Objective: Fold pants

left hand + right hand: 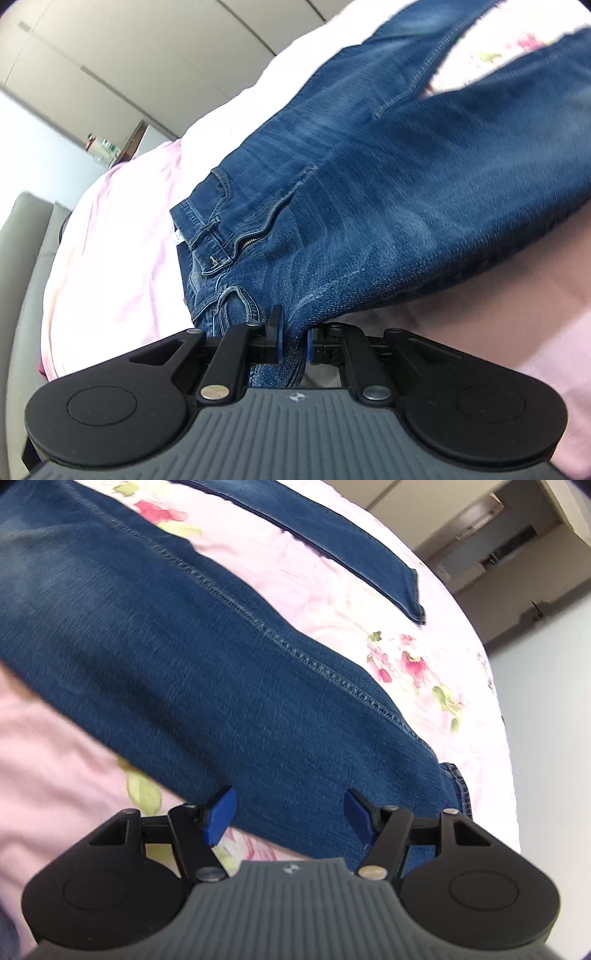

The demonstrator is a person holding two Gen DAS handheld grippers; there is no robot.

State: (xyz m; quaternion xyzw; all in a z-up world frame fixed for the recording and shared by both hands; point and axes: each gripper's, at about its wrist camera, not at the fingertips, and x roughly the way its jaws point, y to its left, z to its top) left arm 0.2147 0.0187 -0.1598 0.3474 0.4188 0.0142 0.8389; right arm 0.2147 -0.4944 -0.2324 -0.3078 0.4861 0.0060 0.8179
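On the floral pink bedspread (424, 657), our left gripper (293, 341) pinches the jeans (369, 206) at the waist; right gripper (290, 818) spread over the leg. Heavy, floppy denim: grip the hem.

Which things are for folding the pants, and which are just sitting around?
For the job:
- jeans
- left hand-held gripper, pinching the jeans near the waistband
- right hand-held gripper, open over a pant leg

Just there:
- pink flowered bedspread
- cupboards
- grey headboard

No readable text, only a small star-like emblem on each grey housing (295, 397)
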